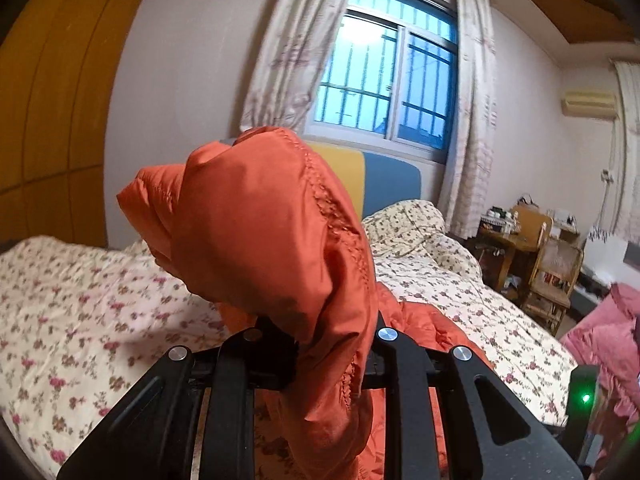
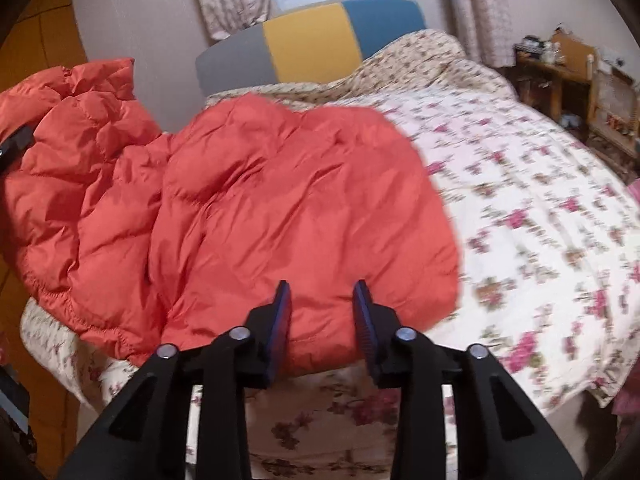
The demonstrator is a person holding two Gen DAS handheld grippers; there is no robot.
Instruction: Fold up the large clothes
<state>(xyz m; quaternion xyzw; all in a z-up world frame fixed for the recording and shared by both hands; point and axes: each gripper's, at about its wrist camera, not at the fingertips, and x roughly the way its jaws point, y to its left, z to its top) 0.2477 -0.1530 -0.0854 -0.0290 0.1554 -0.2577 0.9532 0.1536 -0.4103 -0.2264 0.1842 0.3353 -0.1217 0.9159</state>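
- Your left gripper (image 1: pixel 332 356) is clamped on a fold of the orange puffer jacket (image 1: pixel 260 232); the fabric bunches up from between the jaws and drapes over them, hiding the fingertips.
- That raised part of the jacket stands tall in the left wrist view, covering the middle of the headboard (image 1: pixel 384 176), with its gathered seam running down the right side.
- Your right gripper (image 2: pixel 322 320) has its jaws apart, with nothing pressed between the blue pads (image 2: pixel 282 320); the near edge of the jacket (image 2: pixel 280 200) lies just beyond and between them, not pinched.
- In the right wrist view, the bulk of the jacket lies spread on the near left part of the bed (image 2: pixel 520 208), and its left portion rises up toward the left edge of the picture.
- The floral bedspread (image 1: pixel 80 304) is bare to the right of the jacket, out to the far pillow end.
- A window (image 1: pixel 384 80) with curtains sits on the far wall above the yellow and blue headboard.
- A wooden chair (image 1: pixel 552 272) and a cluttered desk (image 1: pixel 504 236) stand at the far right, beside the bed.
- A pink garment (image 1: pixel 604 340) shows at the near right edge of the left wrist view.
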